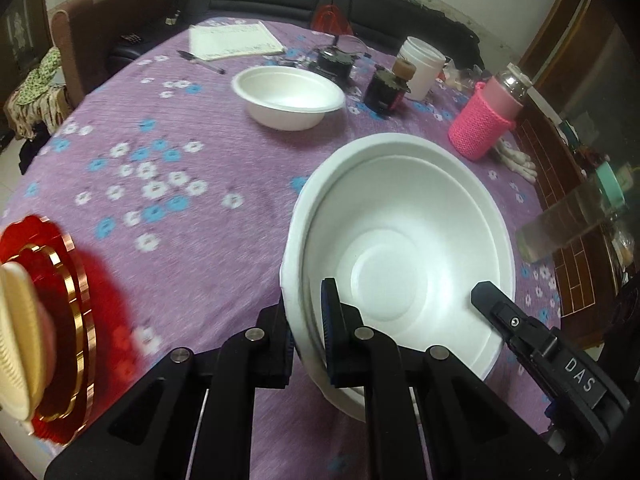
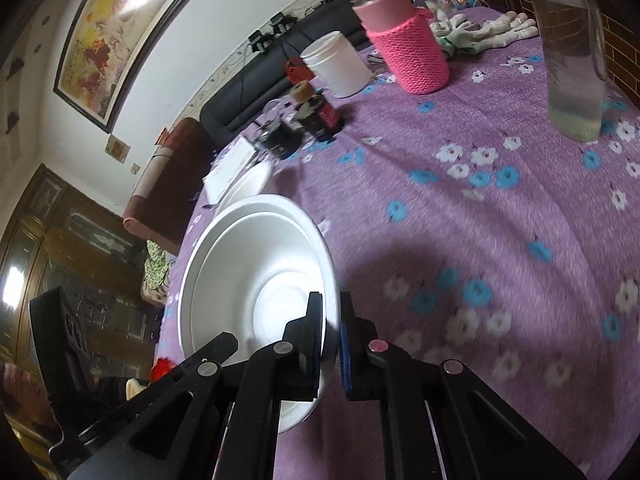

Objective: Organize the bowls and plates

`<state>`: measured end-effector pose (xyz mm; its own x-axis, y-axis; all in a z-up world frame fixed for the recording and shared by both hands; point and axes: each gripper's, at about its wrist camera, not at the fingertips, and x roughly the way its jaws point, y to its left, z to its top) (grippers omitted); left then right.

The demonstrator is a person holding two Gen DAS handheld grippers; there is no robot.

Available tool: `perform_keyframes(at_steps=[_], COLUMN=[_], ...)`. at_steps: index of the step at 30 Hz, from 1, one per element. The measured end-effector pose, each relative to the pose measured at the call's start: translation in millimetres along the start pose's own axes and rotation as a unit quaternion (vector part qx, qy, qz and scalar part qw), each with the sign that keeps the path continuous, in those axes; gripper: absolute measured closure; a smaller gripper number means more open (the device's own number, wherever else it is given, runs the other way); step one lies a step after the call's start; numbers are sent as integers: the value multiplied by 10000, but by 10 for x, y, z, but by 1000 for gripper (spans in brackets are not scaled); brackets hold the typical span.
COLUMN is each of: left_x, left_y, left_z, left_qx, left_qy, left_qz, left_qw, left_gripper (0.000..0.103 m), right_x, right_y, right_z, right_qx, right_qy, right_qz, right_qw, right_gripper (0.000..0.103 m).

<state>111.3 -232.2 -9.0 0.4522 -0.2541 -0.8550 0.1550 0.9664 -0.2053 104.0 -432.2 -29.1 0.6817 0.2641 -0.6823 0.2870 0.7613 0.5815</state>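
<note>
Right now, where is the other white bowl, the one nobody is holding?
In the left wrist view, the loose white bowl sits on the purple flowered tablecloth, beyond the held bowls, between the notepad and the dark bottle.

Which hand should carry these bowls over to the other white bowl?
Probably left. The left gripper clamps the stacked bowls, with the lone bowl in plain view ahead. For the right gripper, the stack mostly hides it.

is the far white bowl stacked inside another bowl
No, the far white bowl sits alone on the purple tablecloth, while both grippers clamp the rim of the near white bowl.
</note>
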Motion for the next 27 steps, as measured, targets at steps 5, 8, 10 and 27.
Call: perform_keyframes(at_steps=[5, 8, 10, 27], left_x=[-291, -469, -573, -1209], left_y=[273, 459, 588, 1688], left_z=[-160, -243, -286, -352], left_qx=[-71, -140, -188, -513], left_qy=[-164, -279, -343, -703], left_qz=[73, 111, 133, 349], left_qw=[9998, 9995, 9991, 9956], left_gripper=[93, 93, 93, 91], right_x=[-136, -208, -248, -190], right_y=[245, 459, 607, 1886], right_z=[-242, -394, -485, -1125], right_qx=[-160, -325, -424, -1203], right_qy=[19, 17, 10, 174], right_qz=[139, 222, 280, 661], right_qw=[9998, 9992, 9987, 9904], right_gripper=[96, 96, 96, 96])
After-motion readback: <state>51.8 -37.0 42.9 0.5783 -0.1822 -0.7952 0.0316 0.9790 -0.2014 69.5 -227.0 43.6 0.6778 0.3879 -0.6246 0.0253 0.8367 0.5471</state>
